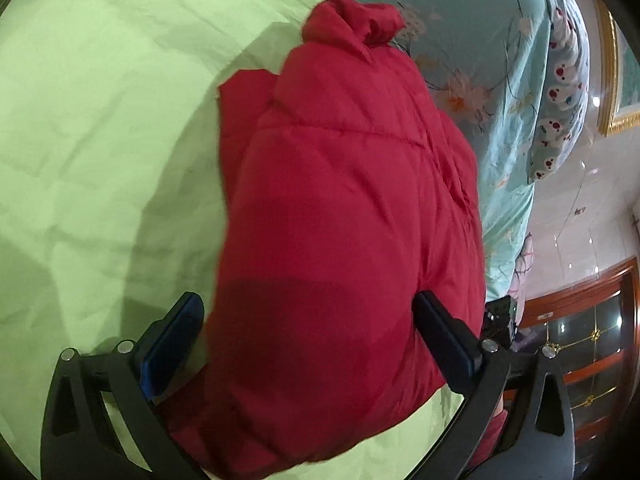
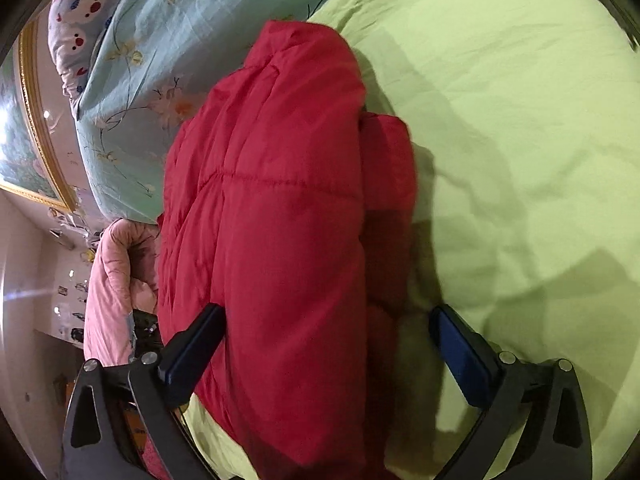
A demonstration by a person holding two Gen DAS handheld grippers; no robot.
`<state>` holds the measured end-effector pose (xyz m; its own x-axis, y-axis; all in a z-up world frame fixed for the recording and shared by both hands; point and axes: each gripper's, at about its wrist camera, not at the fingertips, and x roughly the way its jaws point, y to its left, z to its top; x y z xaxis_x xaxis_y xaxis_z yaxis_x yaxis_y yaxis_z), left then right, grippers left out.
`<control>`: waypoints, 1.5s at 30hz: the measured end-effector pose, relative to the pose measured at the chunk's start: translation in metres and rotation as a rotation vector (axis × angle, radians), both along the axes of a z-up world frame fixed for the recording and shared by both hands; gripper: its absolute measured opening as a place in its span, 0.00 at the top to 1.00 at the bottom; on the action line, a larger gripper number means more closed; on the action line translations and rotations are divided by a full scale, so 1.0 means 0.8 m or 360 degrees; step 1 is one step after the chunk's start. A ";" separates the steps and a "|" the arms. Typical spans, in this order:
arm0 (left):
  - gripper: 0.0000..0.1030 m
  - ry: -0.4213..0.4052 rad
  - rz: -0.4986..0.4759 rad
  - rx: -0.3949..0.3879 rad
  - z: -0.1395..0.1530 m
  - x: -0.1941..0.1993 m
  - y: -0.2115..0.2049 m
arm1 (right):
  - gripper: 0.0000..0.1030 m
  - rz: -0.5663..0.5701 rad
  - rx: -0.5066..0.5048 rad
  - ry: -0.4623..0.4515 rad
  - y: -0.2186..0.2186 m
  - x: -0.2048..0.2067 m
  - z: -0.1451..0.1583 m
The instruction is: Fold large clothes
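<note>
A red padded jacket (image 1: 340, 208) lies folded into a thick bundle on a light green bed sheet (image 1: 100, 140). My left gripper (image 1: 312, 320) is open, its fingers standing either side of the bundle's near end. The jacket also shows in the right wrist view (image 2: 280, 220), with a folded part (image 2: 390, 168) sticking out to the right. My right gripper (image 2: 326, 328) is open, its left finger (image 2: 196, 344) against the bundle's side and its right finger (image 2: 460, 348) over the sheet (image 2: 520, 140).
A pale blue floral quilt (image 1: 492, 60) is heaped beyond the jacket, with a cartoon-print pillow (image 1: 560, 92) behind it. A pink quilt (image 2: 116, 292) lies at the bed's edge. A gold-framed picture (image 2: 36, 128) hangs on the wall. A wooden cabinet (image 1: 592, 344) stands off the bed.
</note>
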<state>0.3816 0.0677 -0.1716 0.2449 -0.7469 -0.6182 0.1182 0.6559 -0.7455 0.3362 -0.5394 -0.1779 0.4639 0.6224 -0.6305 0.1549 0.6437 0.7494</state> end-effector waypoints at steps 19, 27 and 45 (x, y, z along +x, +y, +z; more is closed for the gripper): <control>0.51 -0.0360 -0.0081 0.0162 0.076 -0.043 -0.033 | 0.61 0.0084 -0.0040 -0.0135 0.048 -0.008 0.038; 0.52 -0.0395 -0.0105 0.0182 0.099 -0.129 -0.012 | 0.64 0.0144 -0.0059 -0.0171 0.070 -0.089 0.072; 0.50 -0.0305 -0.0028 0.0165 0.065 -0.249 0.025 | 0.61 0.0067 -0.0047 -0.0116 0.099 -0.218 0.070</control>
<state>0.1823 0.0874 -0.1195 0.3527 -0.6870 -0.6353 0.2632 0.7244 -0.6372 0.1619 -0.4599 -0.1215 0.4830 0.6241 -0.6142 0.0731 0.6703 0.7385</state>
